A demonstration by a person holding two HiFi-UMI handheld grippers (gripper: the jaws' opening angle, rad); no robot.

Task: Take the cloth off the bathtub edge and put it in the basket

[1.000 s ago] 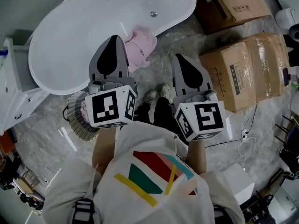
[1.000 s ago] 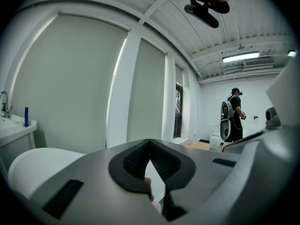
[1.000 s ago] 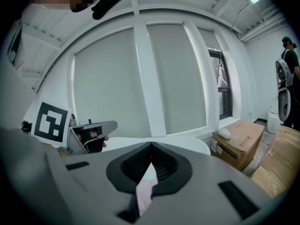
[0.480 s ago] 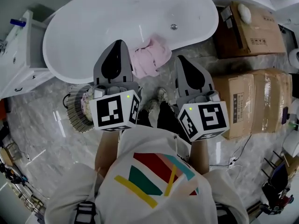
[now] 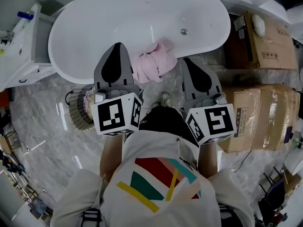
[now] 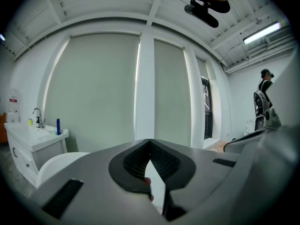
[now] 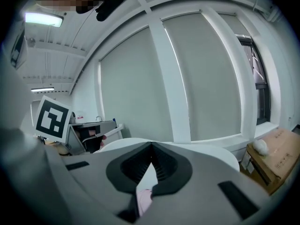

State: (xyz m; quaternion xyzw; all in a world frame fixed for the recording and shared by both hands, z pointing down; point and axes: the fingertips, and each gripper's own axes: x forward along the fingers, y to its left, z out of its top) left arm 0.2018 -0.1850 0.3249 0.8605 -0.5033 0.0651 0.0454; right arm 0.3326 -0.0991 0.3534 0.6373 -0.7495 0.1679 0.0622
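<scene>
A crumpled pink cloth (image 5: 152, 64) lies on the near edge of the white bathtub (image 5: 137, 18). In the head view my left gripper (image 5: 118, 45) is held just left of the cloth, pointing at the tub, jaws shut and empty. My right gripper (image 5: 183, 59) sits just right of the cloth, also shut and empty. A round woven basket (image 5: 78, 111) stands on the floor at the left, partly hidden behind the left gripper. The left gripper view shows the shut jaws (image 6: 150, 139) against window blinds. Below the closed jaws (image 7: 151, 144) in the right gripper view, a strip of pink cloth (image 7: 143, 199) shows.
Cardboard boxes (image 5: 259, 37) (image 5: 258, 119) stand to the right of the tub. A white vanity cabinet (image 5: 23, 48) with a blue bottle (image 5: 24, 15) is at the left. The person's feet (image 5: 163, 100) are on the marble floor between the grippers.
The head view has swung, so the tub and cloth now sit more centred between the grippers. Both grippers stay shut and keep their places in front of the body.
</scene>
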